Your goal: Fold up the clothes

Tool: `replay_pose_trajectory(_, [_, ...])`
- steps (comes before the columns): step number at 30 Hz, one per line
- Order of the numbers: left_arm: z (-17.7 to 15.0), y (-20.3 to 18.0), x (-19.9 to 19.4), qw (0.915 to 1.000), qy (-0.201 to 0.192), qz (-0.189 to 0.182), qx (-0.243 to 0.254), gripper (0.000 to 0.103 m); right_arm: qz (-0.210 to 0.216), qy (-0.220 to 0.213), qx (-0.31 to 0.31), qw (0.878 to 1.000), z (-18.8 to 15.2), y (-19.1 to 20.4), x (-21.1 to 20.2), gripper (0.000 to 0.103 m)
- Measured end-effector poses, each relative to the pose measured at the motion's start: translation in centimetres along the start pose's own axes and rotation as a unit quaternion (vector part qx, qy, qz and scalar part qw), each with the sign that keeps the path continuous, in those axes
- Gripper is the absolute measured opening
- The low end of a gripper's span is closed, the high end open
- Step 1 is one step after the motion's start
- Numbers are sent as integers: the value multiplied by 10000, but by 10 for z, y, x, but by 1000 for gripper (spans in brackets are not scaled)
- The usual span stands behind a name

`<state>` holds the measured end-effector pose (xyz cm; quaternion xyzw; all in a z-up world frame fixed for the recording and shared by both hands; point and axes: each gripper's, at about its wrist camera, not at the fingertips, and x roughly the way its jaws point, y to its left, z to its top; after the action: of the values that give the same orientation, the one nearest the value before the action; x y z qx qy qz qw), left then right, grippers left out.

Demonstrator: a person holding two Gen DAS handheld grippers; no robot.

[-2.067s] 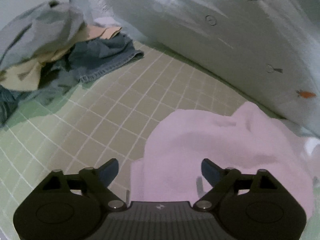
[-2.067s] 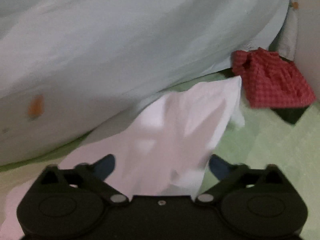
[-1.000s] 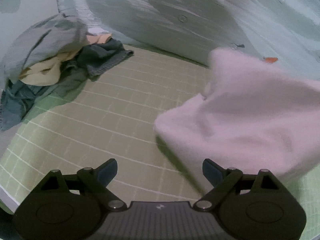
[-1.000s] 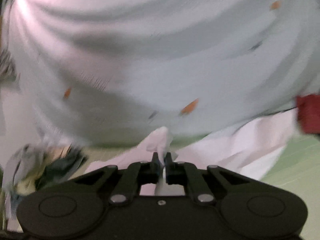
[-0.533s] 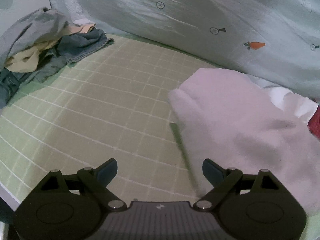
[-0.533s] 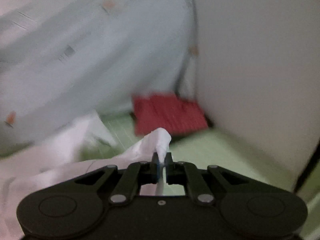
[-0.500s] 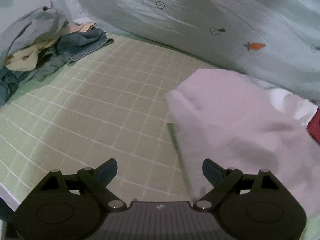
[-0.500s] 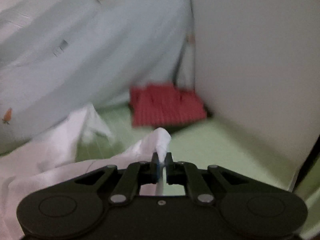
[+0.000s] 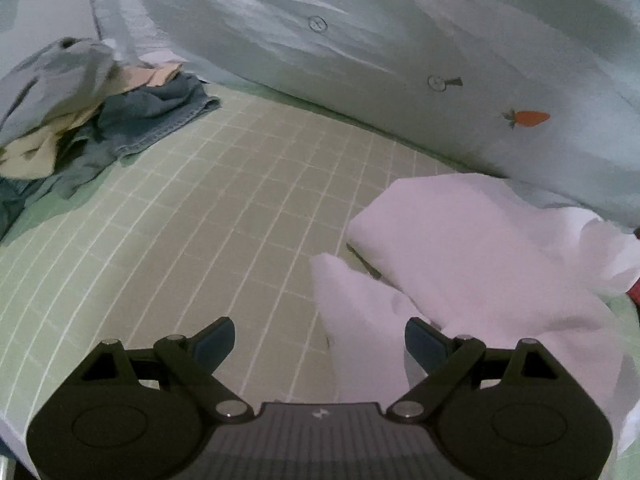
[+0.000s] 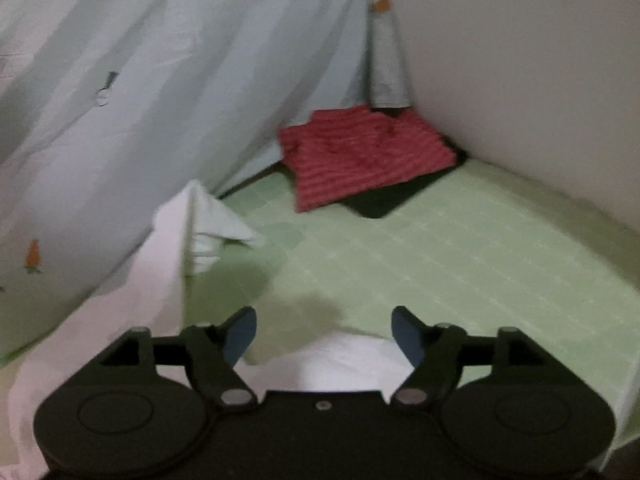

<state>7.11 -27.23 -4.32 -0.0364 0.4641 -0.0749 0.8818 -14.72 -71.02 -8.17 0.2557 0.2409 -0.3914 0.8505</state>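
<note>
Where the green gridded surface (image 9: 224, 200) meets its far left corner, a heap of unfolded clothes (image 9: 80, 120) lies: grey, cream and blue denim pieces, overlapping. Behind the far edge hangs a pale sheet (image 9: 400, 60) printed with small carrots and round symbols; no legible writing or brand is visible. Left gripper (image 9: 319, 340): fingers wide apart, holding nothing, one flap of the white garment (image 9: 480, 248) lying between them without contact. That garment sits crumpled toward the right side of the surface, against the sheet. Right gripper (image 10: 324, 332): jaws opening, a white fold below and between them, not pinched. At the far right corner, a folded red striped cloth (image 10: 360, 152) rests on a dark item (image 10: 384, 200).
</note>
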Motion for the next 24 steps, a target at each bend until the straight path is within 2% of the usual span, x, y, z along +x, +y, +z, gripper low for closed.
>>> replay_pose_trajectory(4, [20, -1, 28, 9999, 97, -132, 29, 92, 294, 285, -274, 9988, -3, 33, 35, 80])
replay_pose_trajectory(8, [36, -4, 62, 9988, 395, -260, 87, 92, 603, 768, -544, 9937, -9, 62, 82, 80])
replay_pose_trajectory(12, [42, -7, 88, 9955, 843, -435, -78, 87, 351, 1202, -861, 9884, -11, 81, 118, 80])
replay_pose_trajectory(14, [39, -11, 93, 9938, 938, -586, -78, 69, 422, 1370, -1103, 9835, -15, 87, 121, 80])
replay_pose_trajectory(15, [36, -13, 96, 9931, 969, -659, -83, 63, 487, 1426, -1274, 9803, -17, 89, 120, 80])
replay_pose_trajectory(16, [35, -16, 97, 9930, 984, -641, -119, 50, 555, 1477, -1452, 9767, -20, 91, 119, 80])
replay_pose_trajectory(17, [34, -16, 99, 9929, 1007, -603, -197, 31, 565, 1496, -1555, 9748, -23, 92, 119, 79])
replay_pose_trajectory(18, [32, -17, 100, 9927, 1030, -565, -275, 24, 566, 1509, -1649, 9730, -25, 93, 119, 78])
replay_pose_trajectory(20, [33, -11, 98, 9916, 975, -678, -508, 10, 631, 1515, -1633, 9728, -28, 94, 119, 69])
replay_pose_trajectory(21, [34, -7, 95, 9918, 884, -701, -597, 8, 665, 1518, -1619, 9728, -29, 94, 118, 58])
replay_pose_trajectory(22, [37, -2, 89, 9937, 679, -589, -670, 7, 700, 1520, -1604, 9728, -30, 95, 118, 51])
replay_pose_trajectory(23, [41, 3, 83, 9950, 472, -477, -743, 7, 734, 1523, -1590, 9727, -32, 95, 118, 41])
replay_pose_trajectory(24, [44, 7, 77, 9956, 266, -365, -816, 7, 768, 1525, -1575, 9726, -33, 95, 118, 25])
